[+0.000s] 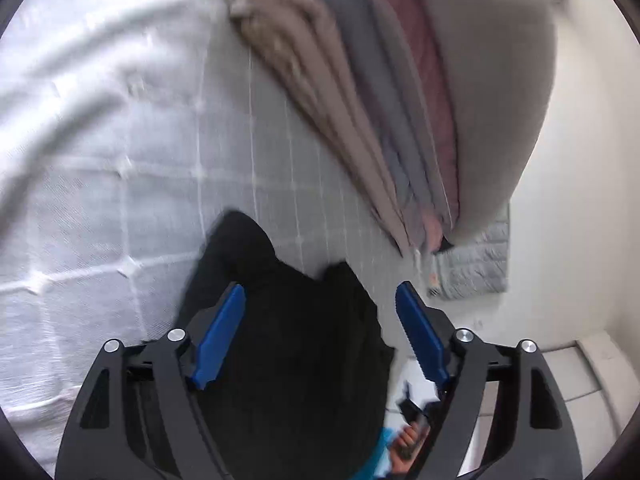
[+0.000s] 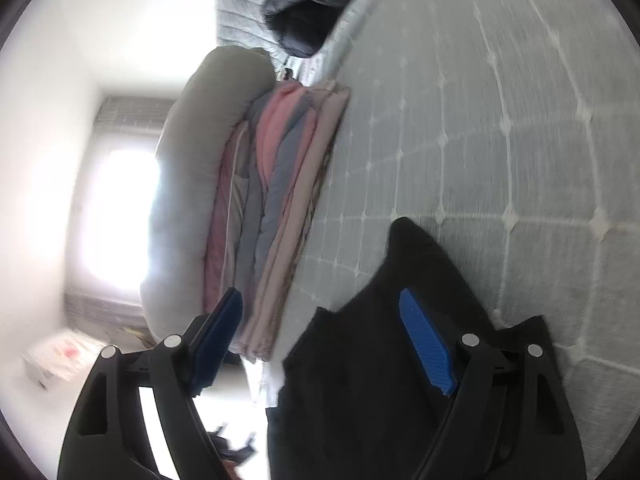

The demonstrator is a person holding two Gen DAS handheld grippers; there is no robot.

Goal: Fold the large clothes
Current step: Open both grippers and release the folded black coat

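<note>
A black garment (image 1: 288,340) lies bunched on a bed sheet (image 1: 120,160) that is pale with a white grid pattern. My left gripper (image 1: 320,288) hovers over it, open, its blue pads (image 1: 220,340) wide apart and pressing on nothing. In the right wrist view the same black garment (image 2: 372,380) spreads under my right gripper (image 2: 320,294). That gripper is open too; one blue pad (image 2: 428,344) stands over the cloth and the other over the bed's edge. The picture is blurred.
A stack of folded pink, grey and beige bedding (image 2: 276,200) (image 1: 380,100) lies along the bed's edge with a thick grey quilt (image 2: 200,140) on it. A dark bundle (image 2: 316,4) sits further along. A hand (image 1: 408,440) shows low in the left wrist view. A bright window (image 2: 116,216) is beyond.
</note>
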